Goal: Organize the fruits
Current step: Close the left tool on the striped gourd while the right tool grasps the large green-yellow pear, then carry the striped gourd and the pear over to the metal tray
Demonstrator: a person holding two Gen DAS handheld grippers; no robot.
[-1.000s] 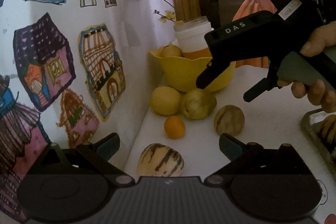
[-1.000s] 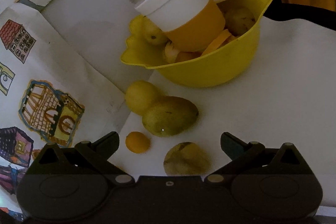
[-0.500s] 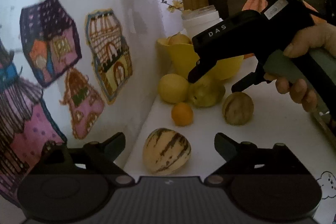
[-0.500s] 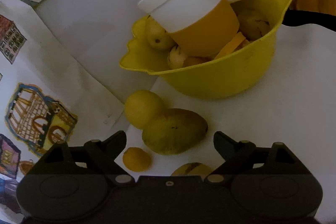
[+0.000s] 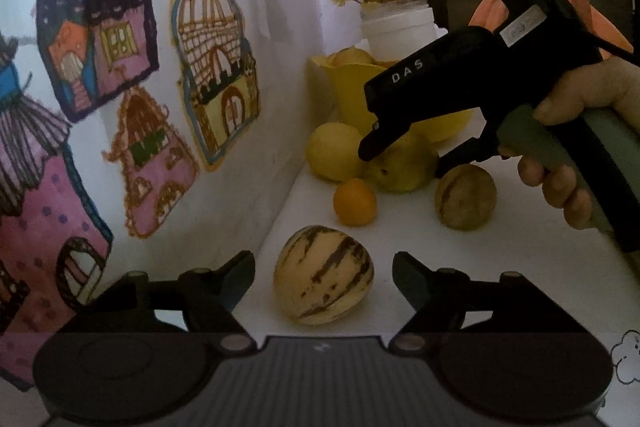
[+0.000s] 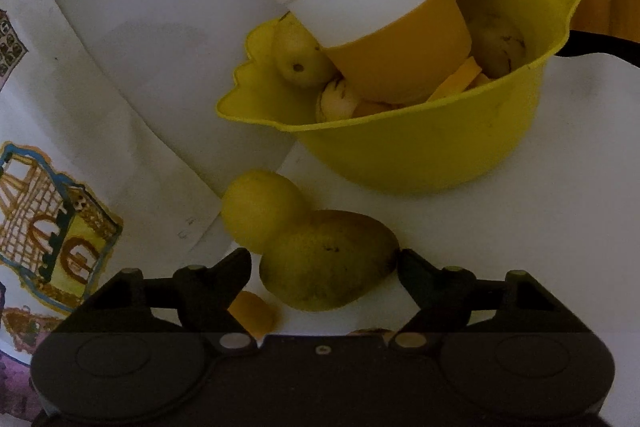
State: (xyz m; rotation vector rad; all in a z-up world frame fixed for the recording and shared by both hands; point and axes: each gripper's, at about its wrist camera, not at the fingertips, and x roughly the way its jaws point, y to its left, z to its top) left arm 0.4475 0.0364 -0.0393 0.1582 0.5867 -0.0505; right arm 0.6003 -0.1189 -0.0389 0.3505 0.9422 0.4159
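Both grippers closing: left gripper (image 5: pixel 324 275) straddles striped melon (image 5: pixel 323 275); right gripper (image 6: pixel 324 267) straddles mango (image 6: pixel 328 259).

A striped melon (image 5: pixel 324 275) lies nearest, a small orange (image 5: pixel 355 202), lemon (image 5: pixel 334 151) and green mango (image 6: pixel 328 259) clustered before the yellow bowl (image 6: pixel 440 155).

We narrowed both grippers: the left (image 5: pixel 324 277) around the striped melon (image 5: pixel 323 275), the right (image 6: pixel 324 265) down around the mango (image 6: pixel 328 259).
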